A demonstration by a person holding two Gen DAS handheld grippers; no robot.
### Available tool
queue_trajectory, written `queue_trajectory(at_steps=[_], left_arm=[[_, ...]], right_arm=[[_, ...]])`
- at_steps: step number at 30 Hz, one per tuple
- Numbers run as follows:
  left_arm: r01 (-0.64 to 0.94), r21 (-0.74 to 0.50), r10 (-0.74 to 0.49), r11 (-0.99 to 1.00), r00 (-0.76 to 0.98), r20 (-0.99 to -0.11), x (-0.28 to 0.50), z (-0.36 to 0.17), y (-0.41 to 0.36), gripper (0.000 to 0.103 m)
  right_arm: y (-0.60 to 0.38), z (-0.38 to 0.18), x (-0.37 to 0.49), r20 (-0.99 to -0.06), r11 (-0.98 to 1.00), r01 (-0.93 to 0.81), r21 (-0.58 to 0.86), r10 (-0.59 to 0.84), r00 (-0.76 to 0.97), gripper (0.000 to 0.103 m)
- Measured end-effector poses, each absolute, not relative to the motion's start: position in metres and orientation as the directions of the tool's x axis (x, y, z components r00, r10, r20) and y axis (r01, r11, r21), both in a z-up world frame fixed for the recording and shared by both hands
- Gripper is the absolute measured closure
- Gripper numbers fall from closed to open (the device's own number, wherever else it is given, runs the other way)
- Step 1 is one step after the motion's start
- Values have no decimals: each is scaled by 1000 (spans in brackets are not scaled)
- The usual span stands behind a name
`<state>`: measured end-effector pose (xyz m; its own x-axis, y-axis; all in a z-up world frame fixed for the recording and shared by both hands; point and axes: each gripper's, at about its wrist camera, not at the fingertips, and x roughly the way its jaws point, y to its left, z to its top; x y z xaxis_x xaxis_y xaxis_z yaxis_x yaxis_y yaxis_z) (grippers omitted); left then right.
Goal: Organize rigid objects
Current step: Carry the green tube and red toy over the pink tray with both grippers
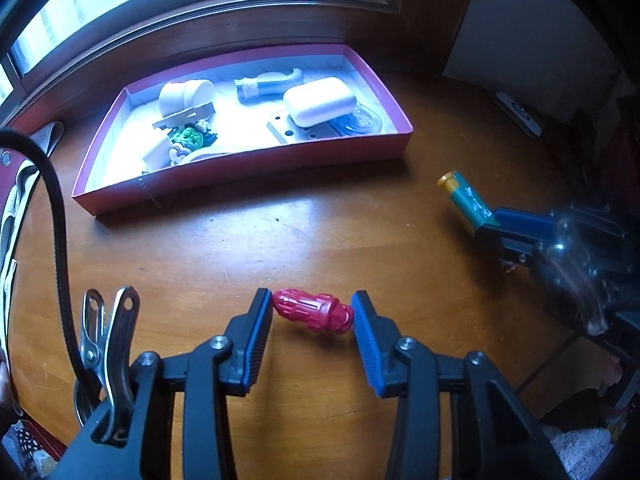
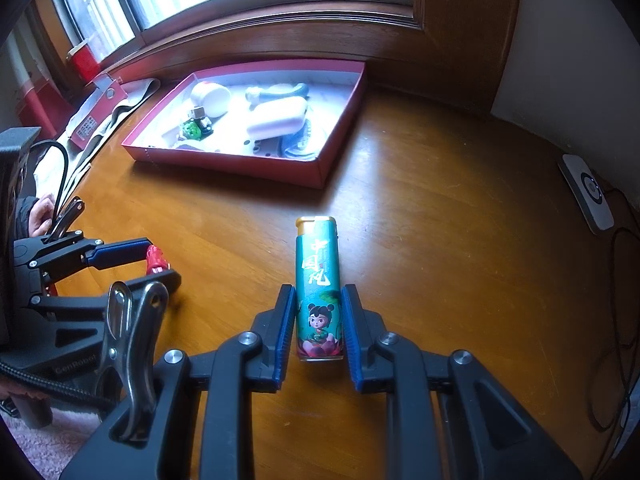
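Observation:
My left gripper (image 1: 313,312) is shut on a small red ribbed plastic piece (image 1: 314,311), held crosswise between the blue pads just above the wooden table (image 1: 280,232). My right gripper (image 2: 319,308) is shut on a teal lighter (image 2: 318,280) with a gold cap and a cartoon girl print, its cap pointing forward. The lighter also shows in the left wrist view (image 1: 466,198), and the red piece in the right wrist view (image 2: 157,260). A shallow red box (image 1: 256,176) with a white inside lies ahead below the window and holds several small items.
In the box are a white oval case (image 1: 320,100), a white cup (image 1: 186,94), a blue-and-white tool (image 1: 266,84), a green toy (image 1: 190,138) and a metal plate (image 1: 286,128). A white charger pad (image 2: 588,192) with cables lies at the right. Papers lie at the left edge.

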<state>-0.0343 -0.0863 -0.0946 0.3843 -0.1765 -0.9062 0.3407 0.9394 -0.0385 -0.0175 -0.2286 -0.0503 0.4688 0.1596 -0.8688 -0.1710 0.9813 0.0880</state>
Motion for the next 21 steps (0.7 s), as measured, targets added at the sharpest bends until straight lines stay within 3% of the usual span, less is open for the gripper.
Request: queue_trajectory(at_steps=[21], left_arm=[[189, -69, -147, 980, 437, -887, -4, -72, -42, 60]], right_arm=[[-201, -35, -2, -856, 969, -224, 102, 200, 476, 79]])
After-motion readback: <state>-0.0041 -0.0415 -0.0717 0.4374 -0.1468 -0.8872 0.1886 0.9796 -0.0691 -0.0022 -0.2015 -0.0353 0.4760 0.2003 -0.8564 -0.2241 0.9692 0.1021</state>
